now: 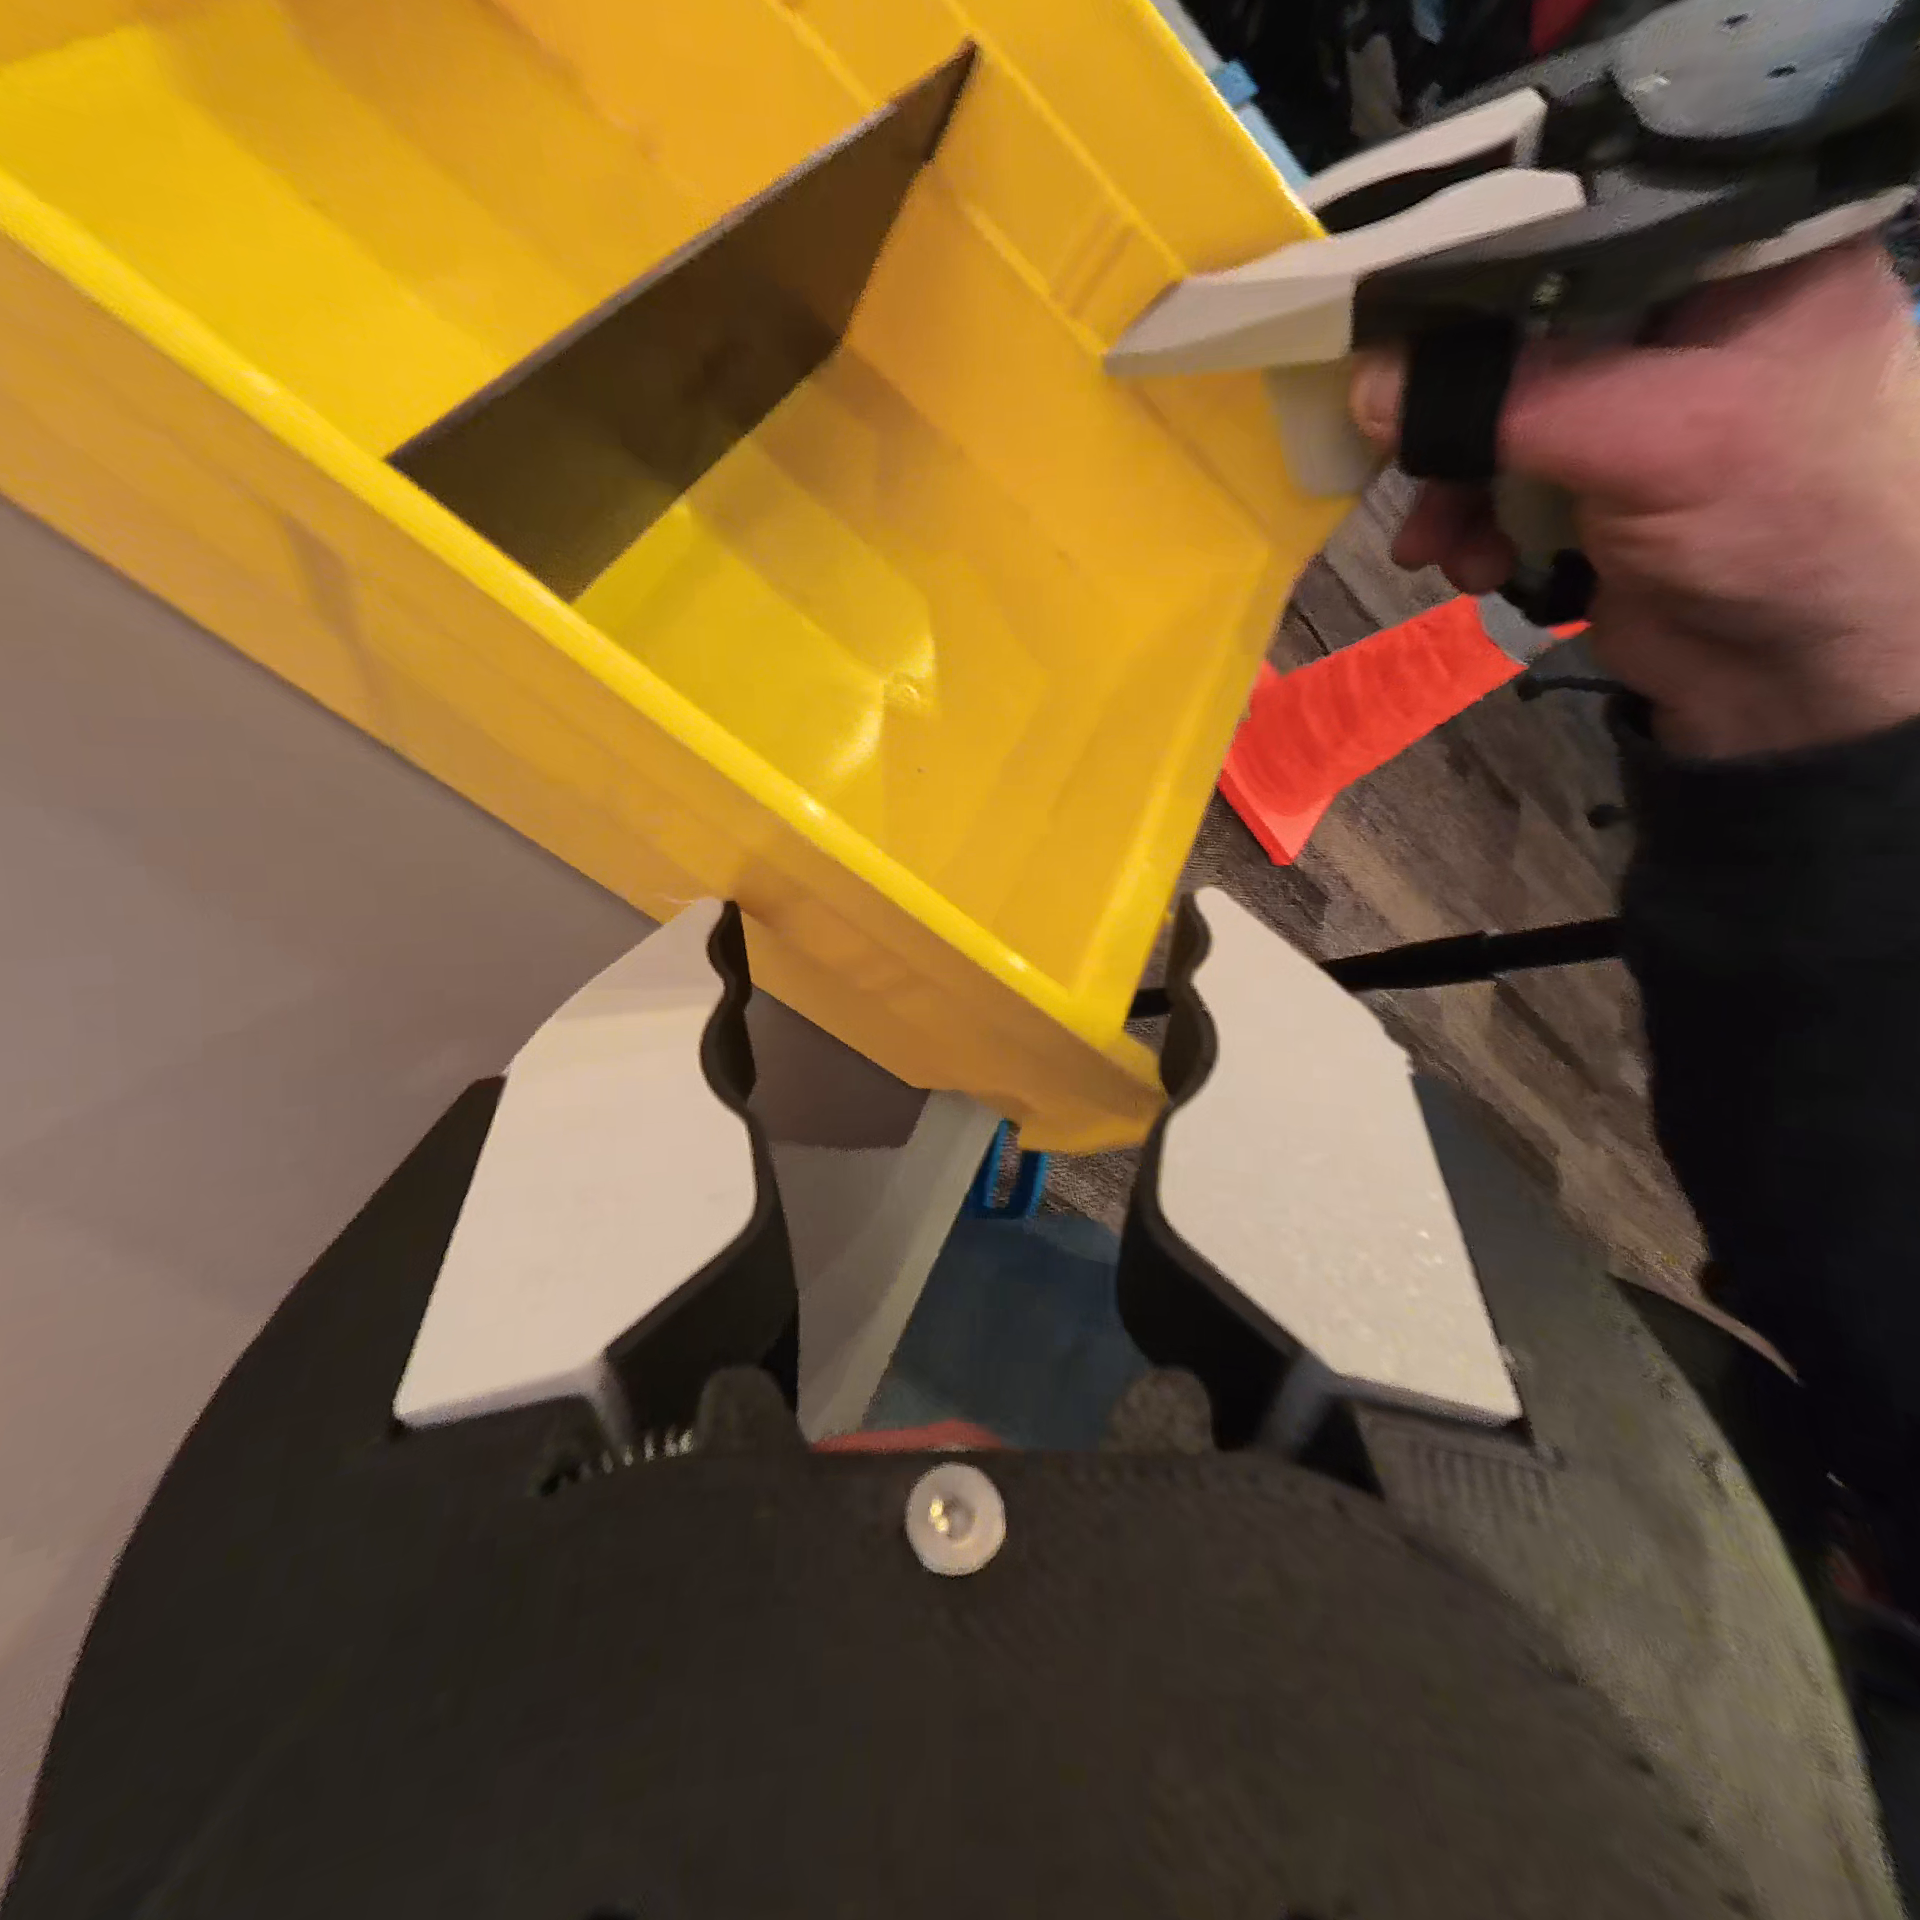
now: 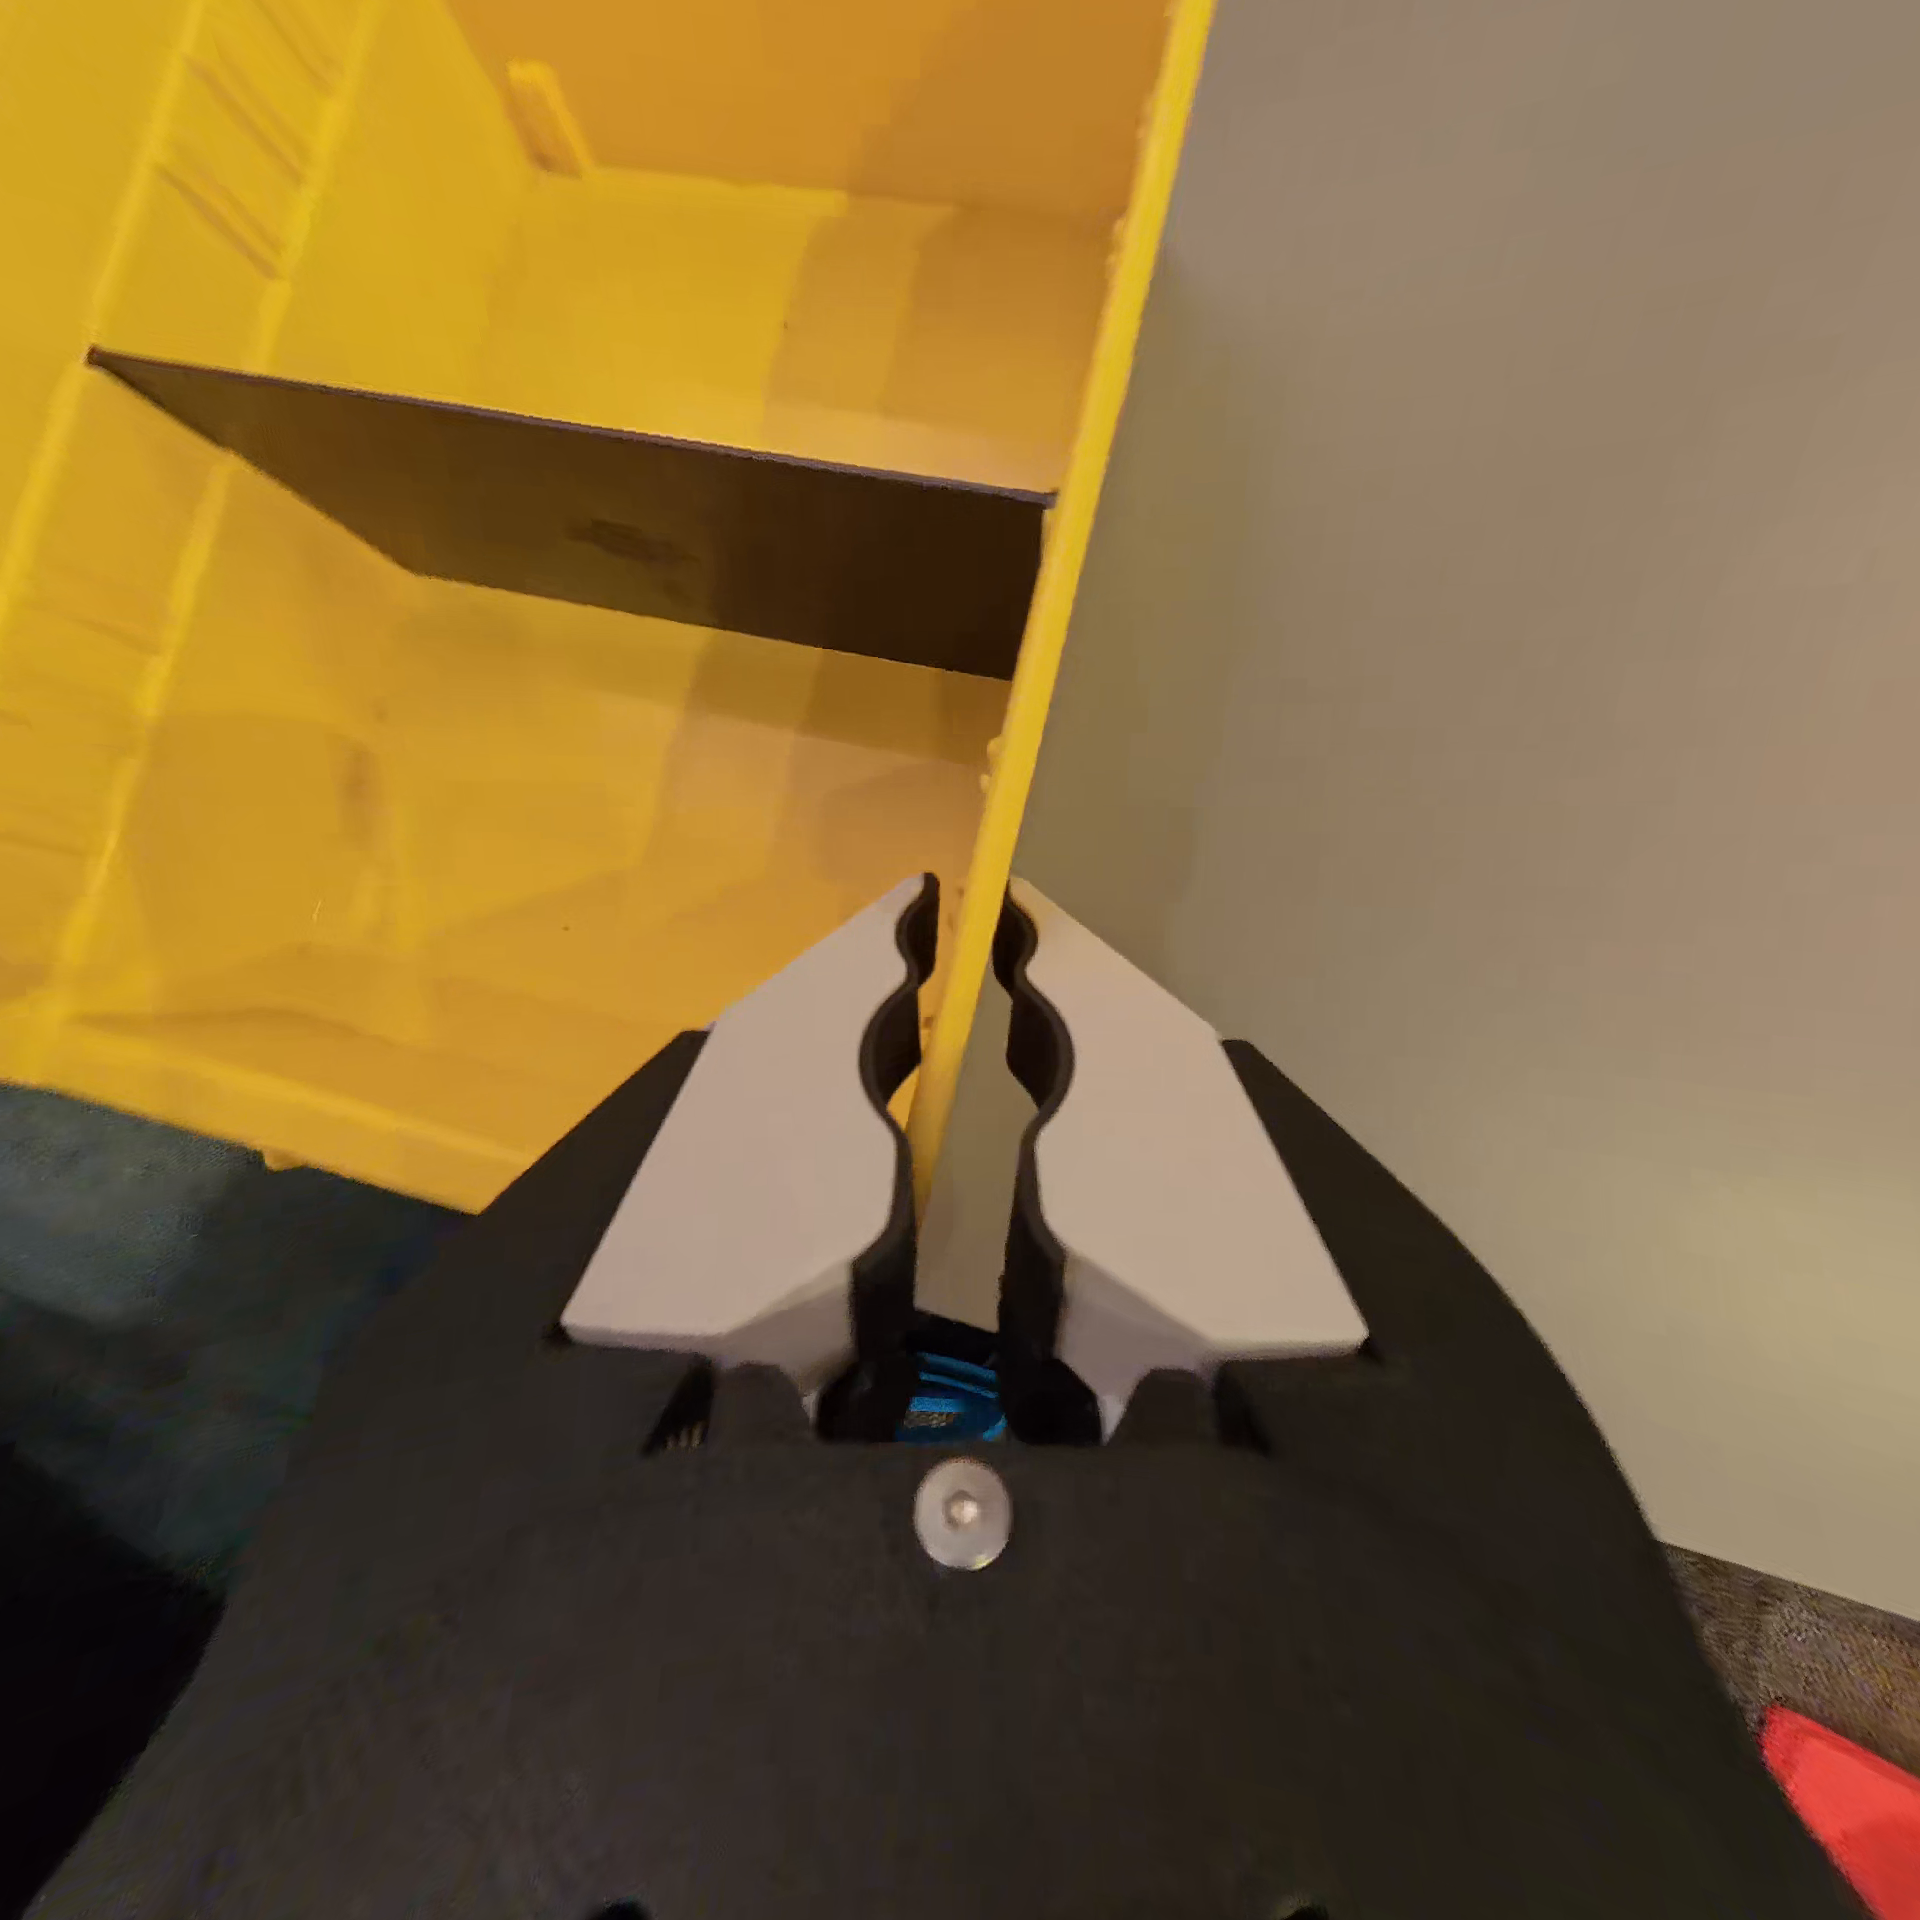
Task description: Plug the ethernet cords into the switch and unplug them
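Black, grainy printed plastic filled the bottom of both views, each body carrying two pale grey wedge-shaped fingers lined with wavy black rubber pads. At the lower centre of the left wrist view, the left hand-held gripper (image 1: 961,1039) stood wide open, the near corner of a glossy yellow plastic bin (image 1: 935,582) sitting between its fingers; the corner lay against the right pad, while the left pad seemed just clear of the wall. A flat, matte black divider panel (image 1: 675,343) split the bin into compartments, and no ethernet cord or switch showed in either view. At the upper right of that view, the right hand-held gripper (image 1: 1195,343), held in a person's hand (image 1: 1714,499), met the bin's far side wall. In the right wrist view that gripper (image 2: 971,904) stood nearly closed astride the thin yellow rim (image 2: 1091,520); whether its pads actually pinched it could not be told. Smooth grey counter (image 2: 1507,727) lay right of the bin. An orange ribbed cone (image 1: 1361,717) lay on the dark wood-grain floor (image 1: 1475,852).
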`<action>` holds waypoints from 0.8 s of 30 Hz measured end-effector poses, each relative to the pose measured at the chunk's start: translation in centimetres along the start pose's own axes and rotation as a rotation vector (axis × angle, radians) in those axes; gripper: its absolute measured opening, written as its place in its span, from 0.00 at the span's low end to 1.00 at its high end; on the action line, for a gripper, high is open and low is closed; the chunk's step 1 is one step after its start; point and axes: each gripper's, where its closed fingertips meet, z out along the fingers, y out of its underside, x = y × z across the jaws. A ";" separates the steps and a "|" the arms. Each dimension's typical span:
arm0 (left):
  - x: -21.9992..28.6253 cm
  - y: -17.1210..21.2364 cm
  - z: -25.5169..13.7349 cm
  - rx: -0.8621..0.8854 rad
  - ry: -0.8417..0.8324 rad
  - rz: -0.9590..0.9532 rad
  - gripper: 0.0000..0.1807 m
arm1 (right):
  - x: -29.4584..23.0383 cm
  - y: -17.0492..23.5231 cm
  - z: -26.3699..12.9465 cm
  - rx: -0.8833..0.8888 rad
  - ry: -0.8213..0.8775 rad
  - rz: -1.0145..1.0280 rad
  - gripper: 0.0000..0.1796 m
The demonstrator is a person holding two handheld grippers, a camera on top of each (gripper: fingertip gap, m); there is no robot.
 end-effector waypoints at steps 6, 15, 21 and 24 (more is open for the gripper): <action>1.0 -1.7 -4.4 0.081 0.033 0.044 0.38 | 2.7 -0.4 -0.1 -0.008 0.027 -0.052 0.02; -16.3 -3.6 -28.4 0.063 -0.651 0.199 0.36 | 7.0 0.0 -1.1 0.000 0.083 -0.026 0.02; -28.7 2.1 -36.5 -0.200 -0.749 -0.088 0.37 | 8.5 0.4 -1.7 0.003 0.093 0.000 0.02; -31.5 4.3 -36.0 -0.331 -0.728 -0.144 0.38 | 8.5 0.4 -1.7 0.003 0.082 0.008 0.02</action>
